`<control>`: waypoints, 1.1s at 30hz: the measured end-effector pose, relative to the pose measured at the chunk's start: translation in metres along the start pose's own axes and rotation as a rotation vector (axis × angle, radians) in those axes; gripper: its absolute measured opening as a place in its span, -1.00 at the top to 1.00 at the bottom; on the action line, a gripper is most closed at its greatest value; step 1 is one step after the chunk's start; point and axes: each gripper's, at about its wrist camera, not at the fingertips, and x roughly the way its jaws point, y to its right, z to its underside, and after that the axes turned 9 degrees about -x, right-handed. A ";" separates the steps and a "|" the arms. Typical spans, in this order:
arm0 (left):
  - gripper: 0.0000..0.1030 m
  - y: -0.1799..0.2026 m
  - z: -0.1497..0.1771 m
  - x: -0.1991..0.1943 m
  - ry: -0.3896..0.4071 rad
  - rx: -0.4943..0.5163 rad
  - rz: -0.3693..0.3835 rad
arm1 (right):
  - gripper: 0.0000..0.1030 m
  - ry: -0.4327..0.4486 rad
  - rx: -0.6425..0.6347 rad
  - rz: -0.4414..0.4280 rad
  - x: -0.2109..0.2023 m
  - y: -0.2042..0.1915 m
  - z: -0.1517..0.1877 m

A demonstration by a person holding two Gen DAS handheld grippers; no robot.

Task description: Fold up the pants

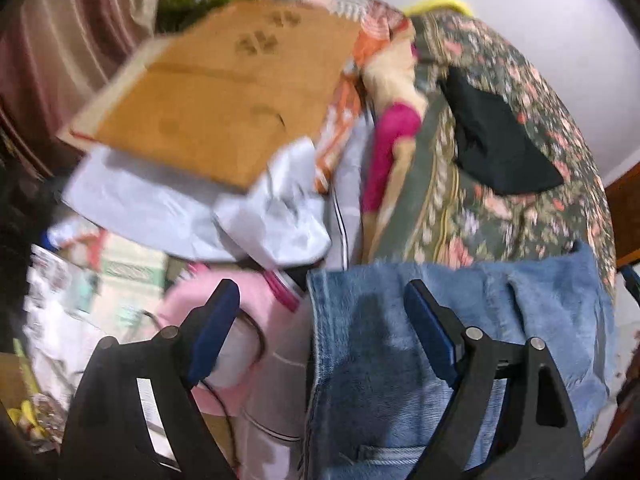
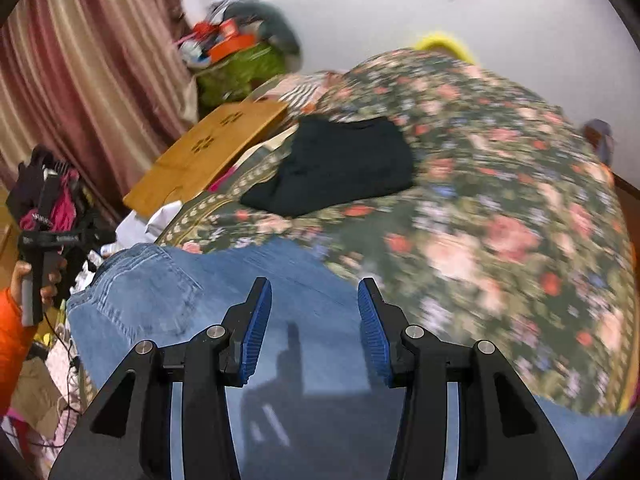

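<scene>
Blue jeans lie on the near edge of a floral bedspread. In the left wrist view my left gripper is open above the jeans' left edge, holding nothing. In the right wrist view the jeans spread under my right gripper, which is open and empty just above the denim. The left gripper shows there too, at the far left in a hand, off the bed's side. A folded black garment lies further back on the bed.
A wooden lap board rests at the bed's left side over white and pink cloths. A striped curtain, a green bag with clutter and a white wall stand behind. Floor clutter lies at the left.
</scene>
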 end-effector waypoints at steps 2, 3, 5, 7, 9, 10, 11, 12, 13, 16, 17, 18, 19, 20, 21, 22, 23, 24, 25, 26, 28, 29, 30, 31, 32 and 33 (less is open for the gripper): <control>-0.46 -0.003 0.007 0.020 -0.060 0.000 0.039 | 0.20 -0.027 -0.017 -0.012 0.021 -0.007 -0.010; -0.39 -0.002 0.011 0.027 -0.074 0.000 0.056 | 0.20 -0.045 -0.019 -0.016 0.035 -0.008 -0.015; -0.35 0.000 0.015 0.027 -0.068 -0.004 0.076 | 0.20 -0.069 -0.015 -0.028 0.049 -0.009 -0.018; 0.00 -0.001 0.016 0.025 -0.081 -0.005 0.133 | 0.20 -0.098 -0.007 -0.031 0.066 -0.008 -0.022; 0.26 -0.003 0.018 0.026 -0.111 -0.010 0.191 | 0.20 -0.139 0.009 -0.047 0.079 -0.005 -0.021; 0.37 -0.003 0.018 0.027 -0.128 -0.015 0.211 | 0.20 -0.141 0.027 -0.071 0.082 -0.006 -0.021; 0.45 -0.001 0.020 0.027 -0.146 -0.006 0.230 | 0.32 -0.142 0.045 -0.107 0.083 -0.003 -0.022; 0.60 0.000 0.022 0.027 -0.154 0.003 0.243 | 0.37 -0.145 0.053 -0.118 0.084 -0.003 -0.022; 0.68 0.004 0.024 0.026 -0.151 0.013 0.244 | 0.44 -0.139 0.057 -0.130 0.082 -0.002 -0.021; 0.88 0.014 0.030 0.015 -0.100 0.066 0.204 | 0.75 -0.121 0.018 -0.117 0.077 -0.008 -0.019; 0.89 0.019 0.032 0.010 -0.066 0.100 0.162 | 0.81 -0.115 -0.011 -0.103 0.076 -0.012 -0.019; 0.90 0.025 0.034 0.002 -0.025 0.140 0.112 | 0.86 -0.099 -0.049 -0.069 0.073 -0.018 -0.017; 0.90 0.029 0.036 -0.005 0.024 0.171 0.053 | 0.87 -0.091 -0.069 -0.048 0.074 -0.021 -0.018; 0.90 0.032 0.037 -0.011 0.061 0.196 0.011 | 0.89 -0.083 -0.097 -0.020 0.072 -0.026 -0.017; 0.93 0.034 0.037 -0.016 0.101 0.216 -0.036 | 0.91 -0.078 -0.112 -0.001 0.073 -0.029 -0.017; 0.93 0.033 0.036 -0.018 0.140 0.233 -0.113 | 0.91 -0.072 -0.116 0.016 0.073 -0.029 -0.017; 0.93 0.033 0.036 -0.018 0.165 0.269 -0.154 | 0.92 -0.075 -0.117 0.025 0.074 -0.028 -0.017; 0.93 0.028 0.033 -0.016 0.135 0.260 -0.127 | 0.92 -0.078 -0.119 0.034 0.076 -0.029 -0.017; 0.93 0.024 0.031 -0.013 0.103 0.243 -0.113 | 0.91 -0.084 -0.114 0.038 0.078 -0.029 -0.017; 0.93 0.022 0.031 -0.012 0.078 0.242 -0.101 | 0.91 -0.092 -0.116 0.039 0.078 -0.030 -0.018; 0.90 0.022 0.034 -0.018 0.059 0.264 -0.090 | 0.88 -0.100 -0.119 0.041 0.072 -0.031 -0.020; 0.81 0.021 0.037 -0.025 0.058 0.260 -0.076 | 0.82 -0.102 -0.110 0.038 0.067 -0.032 -0.020; 0.49 0.020 0.041 -0.033 0.061 0.252 -0.049 | 0.81 -0.101 -0.099 0.038 0.059 -0.032 -0.020; -0.02 0.016 0.045 -0.040 0.064 0.240 -0.021 | 0.81 -0.099 -0.090 0.040 0.052 -0.033 -0.018; -0.28 0.012 0.049 -0.047 0.073 0.219 -0.001 | 0.79 -0.092 -0.081 0.036 0.041 -0.035 -0.016; -0.54 0.011 0.055 -0.051 0.086 0.200 0.005 | 0.73 -0.081 -0.072 0.019 0.030 -0.035 -0.014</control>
